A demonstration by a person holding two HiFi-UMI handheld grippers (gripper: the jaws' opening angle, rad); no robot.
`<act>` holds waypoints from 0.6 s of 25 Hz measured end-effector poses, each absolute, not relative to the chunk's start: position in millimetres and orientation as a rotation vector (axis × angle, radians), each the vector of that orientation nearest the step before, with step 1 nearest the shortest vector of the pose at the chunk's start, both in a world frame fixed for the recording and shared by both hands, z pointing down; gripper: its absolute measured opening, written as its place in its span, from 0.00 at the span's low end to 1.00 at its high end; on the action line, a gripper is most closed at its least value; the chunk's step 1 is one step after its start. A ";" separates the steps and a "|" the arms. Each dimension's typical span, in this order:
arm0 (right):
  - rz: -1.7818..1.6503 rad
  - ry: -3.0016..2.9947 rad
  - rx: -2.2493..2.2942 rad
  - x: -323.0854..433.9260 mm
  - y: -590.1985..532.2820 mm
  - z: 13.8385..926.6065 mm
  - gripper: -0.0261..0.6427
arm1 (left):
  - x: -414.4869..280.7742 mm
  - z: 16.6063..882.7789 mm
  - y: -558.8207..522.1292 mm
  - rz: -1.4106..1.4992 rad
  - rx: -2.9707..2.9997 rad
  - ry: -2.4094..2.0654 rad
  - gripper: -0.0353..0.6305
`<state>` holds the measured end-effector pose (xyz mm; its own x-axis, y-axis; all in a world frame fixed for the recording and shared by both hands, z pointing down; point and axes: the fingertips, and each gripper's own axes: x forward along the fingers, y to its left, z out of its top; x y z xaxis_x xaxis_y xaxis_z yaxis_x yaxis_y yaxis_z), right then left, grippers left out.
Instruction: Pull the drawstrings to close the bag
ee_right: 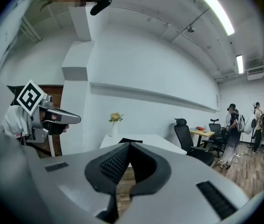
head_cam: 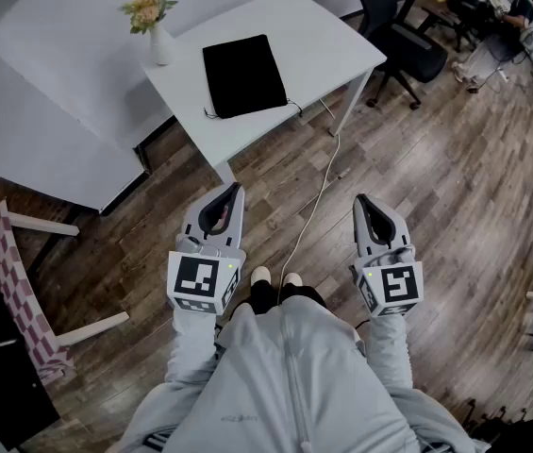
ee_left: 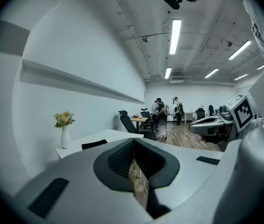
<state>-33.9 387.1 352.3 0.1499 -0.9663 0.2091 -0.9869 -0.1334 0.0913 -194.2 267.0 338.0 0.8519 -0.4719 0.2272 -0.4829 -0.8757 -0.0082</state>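
A flat black drawstring bag (head_cam: pixel 244 75) lies on the white table (head_cam: pixel 332 45), its thin strings trailing off the near edge. It shows as a dark slab (ee_left: pixel 94 144) in the left gripper view and a dark strip (ee_right: pixel 130 140) in the right gripper view. My left gripper (head_cam: pixel 239 189) is held over the wood floor, well short of the table, shut and holding nothing. My right gripper (head_cam: pixel 359 199) hangs beside it at the same height, also shut with nothing in it. Both point toward the table.
A white vase of flowers (head_cam: pixel 157 28) stands at the table's far left corner. A white cable (head_cam: pixel 311 206) runs across the floor from the table. A black office chair (head_cam: pixel 396 28) stands right of the table. A checked chair (head_cam: pixel 16 281) sits at the left. People stand far off (ee_left: pixel 161 116).
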 end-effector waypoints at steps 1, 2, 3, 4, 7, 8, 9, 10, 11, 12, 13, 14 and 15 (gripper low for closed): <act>0.150 -1.914 2.232 -30.9 387.8 352.3 0.07 | -194.1 337.2 267.7 0.342 2.977 -0.776 0.09; 0.153 -1.912 2.247 -27.9 388.6 352.2 0.07 | -193.9 336.6 268.4 0.340 2.979 -0.784 0.09; 0.155 -1.910 2.257 -25.1 389.5 352.2 0.07 | -193.3 336.3 269.0 0.340 2.980 -0.792 0.09; 0.154 -1.909 2.262 -22.4 390.6 352.2 0.07 | -192.2 336.2 269.5 0.341 2.982 -0.799 0.09; 0.150 -1.918 2.254 -17.3 395.4 352.9 0.07 | -188.1 336.0 271.4 0.347 2.984 -0.820 0.09; 0.151 -1.930 2.249 -16.8 397.0 353.4 0.07 | -187.0 335.6 271.9 0.345 2.984 -0.828 0.09; 0.151 -1.941 2.243 -16.4 398.2 354.0 0.07 | -185.8 335.0 272.3 0.341 2.983 -0.837 0.09; 0.148 -1.951 2.238 -15.9 399.3 354.4 0.07 | -184.4 334.2 272.7 0.338 2.983 -0.848 0.09; 0.144 -1.958 2.232 -15.1 400.3 354.7 0.07 | -183.0 333.3 273.2 0.335 2.982 -0.859 0.09; 0.140 -1.965 2.226 -13.9 401.3 354.7 0.07 | -181.5 332.7 273.9 0.333 2.982 -0.870 0.09; 0.135 -1.971 2.219 -12.1 401.8 354.7 0.07 | -179.8 332.7 274.6 0.332 2.980 -0.881 0.09; 0.129 -1.975 2.212 -9.7 402.0 354.6 0.07 | -178.0 333.5 275.1 0.332 2.977 -0.889 0.09; 0.124 -1.976 2.205 -6.8 402.3 354.8 0.07 | -176.2 335.1 275.7 0.333 2.973 -0.894 0.09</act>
<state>-6.8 402.3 354.8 0.1144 -0.9770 0.1797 -0.9918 -0.1021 0.0762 -176.2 275.7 335.1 0.8131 -0.5434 0.2086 -0.5475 -0.8357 -0.0428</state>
